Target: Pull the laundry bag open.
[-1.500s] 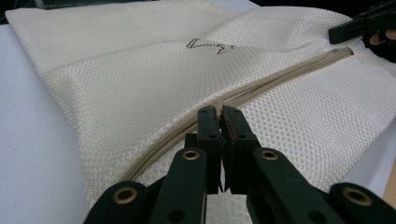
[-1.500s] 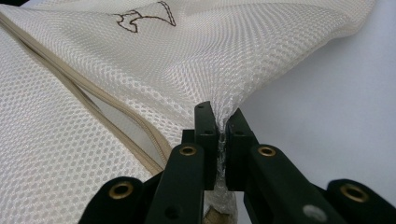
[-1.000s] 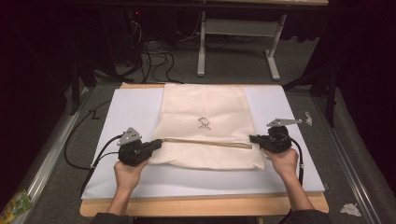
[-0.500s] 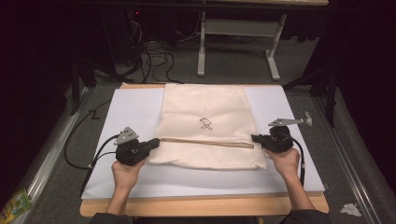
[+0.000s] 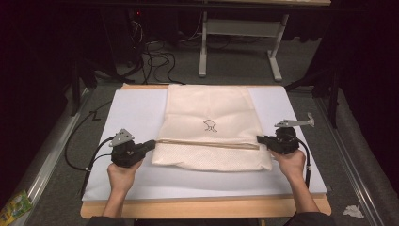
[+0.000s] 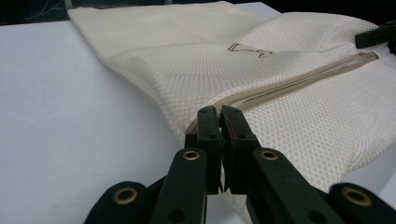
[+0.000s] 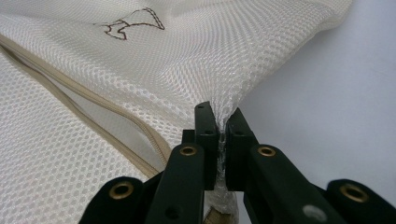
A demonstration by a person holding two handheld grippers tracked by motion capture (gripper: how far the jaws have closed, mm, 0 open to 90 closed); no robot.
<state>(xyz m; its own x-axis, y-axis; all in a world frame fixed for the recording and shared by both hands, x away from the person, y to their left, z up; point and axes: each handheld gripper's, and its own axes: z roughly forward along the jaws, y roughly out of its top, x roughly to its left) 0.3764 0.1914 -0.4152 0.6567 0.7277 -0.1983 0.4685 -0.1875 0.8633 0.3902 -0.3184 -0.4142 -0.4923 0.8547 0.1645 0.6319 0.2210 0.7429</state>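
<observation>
A cream mesh laundry bag [image 5: 211, 127] with a small dark logo [image 5: 210, 125] and a tan zipper [image 5: 207, 142] lies flat on the white table top [image 5: 136, 113]. My left gripper [image 5: 151, 144] is shut on the bag's left edge at the zipper end; the left gripper view has the jaws pinched on the mesh bag [image 6: 280, 93] beside the zipper [image 6: 299, 81]. My right gripper [image 5: 260, 139] is shut on the bag's right edge. In the right gripper view mesh of the bag [image 7: 196, 60] is bunched between the jaws, with the zipper [image 7: 93, 112] running off to the left.
The white sheet rests on a wooden table whose front edge [image 5: 202, 207] runs along the bottom. Cables [image 5: 77, 150] trail off the left side. A white desk frame [image 5: 240, 42] and wires stand on the floor beyond. A crumpled wrapper [image 5: 16, 207] lies at bottom left.
</observation>
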